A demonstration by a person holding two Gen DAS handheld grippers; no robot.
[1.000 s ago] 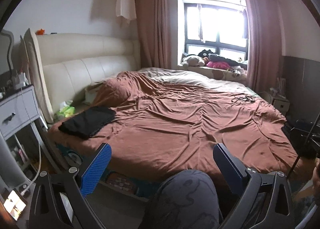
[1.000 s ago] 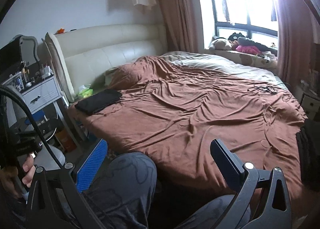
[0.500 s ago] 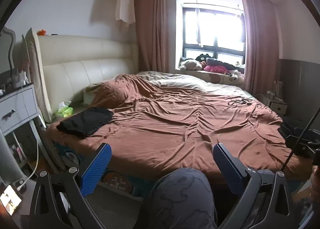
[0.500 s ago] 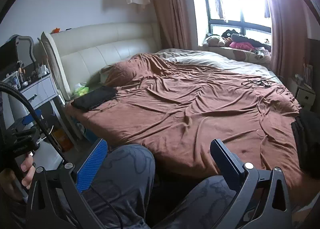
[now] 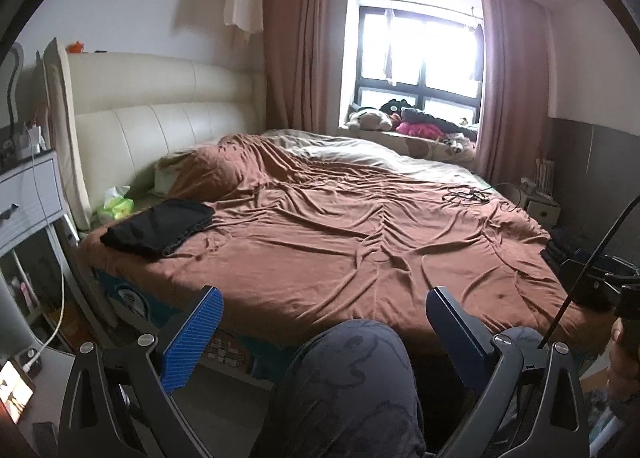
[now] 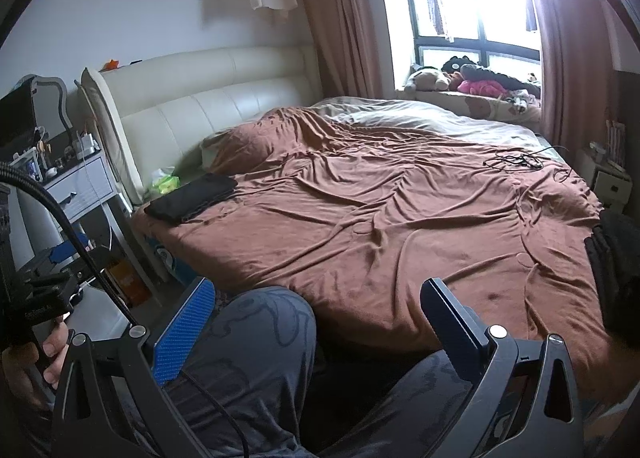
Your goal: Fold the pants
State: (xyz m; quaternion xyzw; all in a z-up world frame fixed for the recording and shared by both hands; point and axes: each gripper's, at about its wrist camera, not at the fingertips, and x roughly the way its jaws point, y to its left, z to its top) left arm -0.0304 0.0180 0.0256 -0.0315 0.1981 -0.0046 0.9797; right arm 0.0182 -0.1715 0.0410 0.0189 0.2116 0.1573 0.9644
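Observation:
A folded pair of black pants [image 5: 160, 227] [image 6: 192, 197] lies on the brown bedcover [image 5: 340, 225] at its near left corner, close to the cream headboard. A second dark garment pile [image 6: 616, 258] [image 5: 560, 254] rests at the right edge of the bed. My left gripper [image 5: 324, 294] is open and empty, held over a person's knee [image 5: 352, 378] well short of the bed. My right gripper [image 6: 316, 286] is also open and empty, above the person's lap [image 6: 264, 338]. Neither gripper touches any cloth.
A grey bedside table [image 5: 28, 193] with cables stands at the left, and a green tissue pack [image 5: 116, 207] lies by the headboard. A black cable [image 5: 464, 195] is on the far right of the bedcover. Plush toys [image 5: 372, 119] line the window sill.
Both views drifted slightly, and the right view swung a little so the dark pile at the right edge shows more. Both grippers stayed open and empty.

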